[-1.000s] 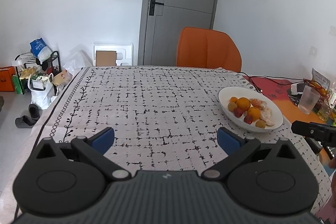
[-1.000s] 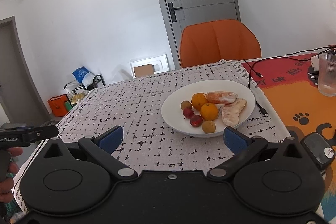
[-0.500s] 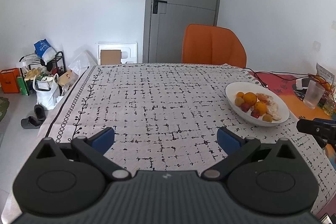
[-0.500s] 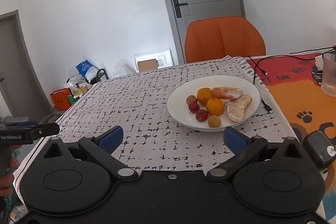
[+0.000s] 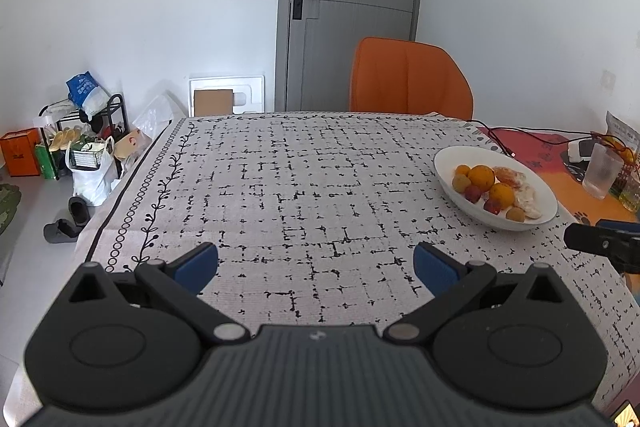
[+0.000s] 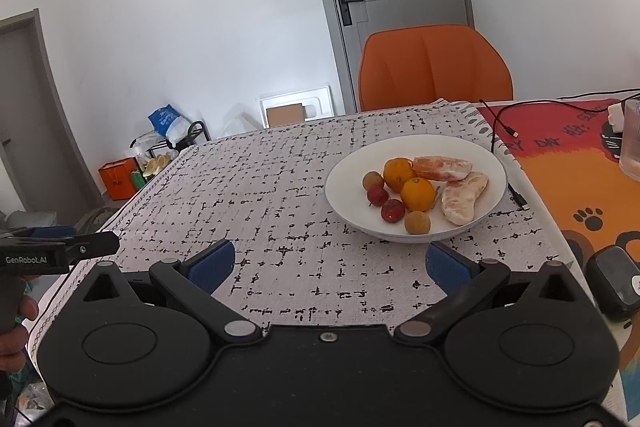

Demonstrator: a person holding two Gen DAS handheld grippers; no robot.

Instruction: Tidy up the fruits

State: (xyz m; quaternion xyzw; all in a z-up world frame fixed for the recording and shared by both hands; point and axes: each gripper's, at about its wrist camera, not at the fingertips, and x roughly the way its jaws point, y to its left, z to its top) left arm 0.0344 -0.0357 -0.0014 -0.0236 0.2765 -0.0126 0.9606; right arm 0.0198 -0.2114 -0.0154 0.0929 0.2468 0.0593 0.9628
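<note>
A white plate (image 6: 472,151) holds two oranges (image 6: 417,193), two small red fruits (image 6: 392,209), two brown round fruits (image 6: 417,222) and two peeled citrus pieces (image 6: 464,197). It sits on the patterned tablecloth, just beyond my right gripper (image 6: 329,263), which is open and empty. In the left wrist view the plate (image 5: 448,157) lies far right. My left gripper (image 5: 316,263) is open and empty above the tablecloth near the front edge. The right gripper's tip shows at the right edge (image 5: 600,245).
An orange chair (image 5: 410,77) stands behind the table. A ribbed glass (image 6: 631,141), a black cable (image 6: 498,125) and a dark device (image 6: 612,277) lie on the orange mat (image 6: 568,179) at the right. Bags and a rack (image 5: 80,139) stand on the floor at the left.
Both grippers have pulled back and risen slightly; the plate looks a little farther and the view tilts up. Jaws stay open; nothing on the table moved.
</note>
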